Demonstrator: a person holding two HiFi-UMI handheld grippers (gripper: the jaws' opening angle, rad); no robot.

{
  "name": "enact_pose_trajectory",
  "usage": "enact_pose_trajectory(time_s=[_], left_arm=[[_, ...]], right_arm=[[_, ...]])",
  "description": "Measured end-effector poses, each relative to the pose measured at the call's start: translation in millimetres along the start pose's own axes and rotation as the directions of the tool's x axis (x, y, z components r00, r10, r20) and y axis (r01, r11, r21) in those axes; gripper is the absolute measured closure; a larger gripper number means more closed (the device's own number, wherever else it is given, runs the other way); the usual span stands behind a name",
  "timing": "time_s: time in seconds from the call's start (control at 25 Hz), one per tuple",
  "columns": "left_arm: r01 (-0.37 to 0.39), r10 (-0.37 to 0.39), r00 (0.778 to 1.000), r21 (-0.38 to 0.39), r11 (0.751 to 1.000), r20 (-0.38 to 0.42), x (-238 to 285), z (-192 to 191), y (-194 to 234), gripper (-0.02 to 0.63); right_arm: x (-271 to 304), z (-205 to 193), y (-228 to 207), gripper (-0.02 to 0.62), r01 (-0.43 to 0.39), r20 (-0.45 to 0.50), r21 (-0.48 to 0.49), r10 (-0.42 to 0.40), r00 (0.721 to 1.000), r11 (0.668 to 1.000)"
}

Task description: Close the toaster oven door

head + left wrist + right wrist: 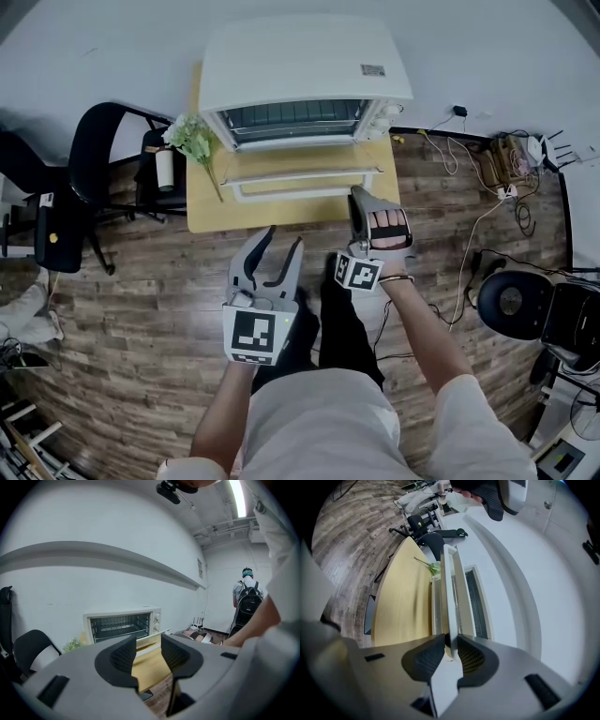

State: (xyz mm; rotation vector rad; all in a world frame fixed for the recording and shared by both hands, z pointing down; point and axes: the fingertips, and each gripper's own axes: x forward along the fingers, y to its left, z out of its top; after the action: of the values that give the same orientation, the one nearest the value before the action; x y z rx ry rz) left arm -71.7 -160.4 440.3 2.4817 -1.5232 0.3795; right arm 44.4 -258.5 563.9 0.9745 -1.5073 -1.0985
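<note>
pinching the right end of the open glass door of the white toaster oven on the yellow wooden worktop, the right gripper jaws may slip off that thin edge and drop it; left gripper jaws parted, empty.

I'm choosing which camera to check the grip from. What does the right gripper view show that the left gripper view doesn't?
Only the right gripper view: the right gripper closed on the edge of the open oven door, seen lengthwise.

Only the left gripper view: the left gripper open and empty, the oven's knobs, and a person with a backpack far off.

Both: the toaster oven, the wooden table and the plant beside the oven.
</note>
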Motion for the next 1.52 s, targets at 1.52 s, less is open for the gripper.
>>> enact_pose_trajectory(time_s=[1.52], left_arm=[[-0.033, 0.034, 0.992, -0.013, 0.999, 0.118, 13, 87, 12, 0.457]], right_arm=[[68, 0, -94, 0.52, -0.119, -0.005, 0.017, 0.119, 0.993, 0.993]])
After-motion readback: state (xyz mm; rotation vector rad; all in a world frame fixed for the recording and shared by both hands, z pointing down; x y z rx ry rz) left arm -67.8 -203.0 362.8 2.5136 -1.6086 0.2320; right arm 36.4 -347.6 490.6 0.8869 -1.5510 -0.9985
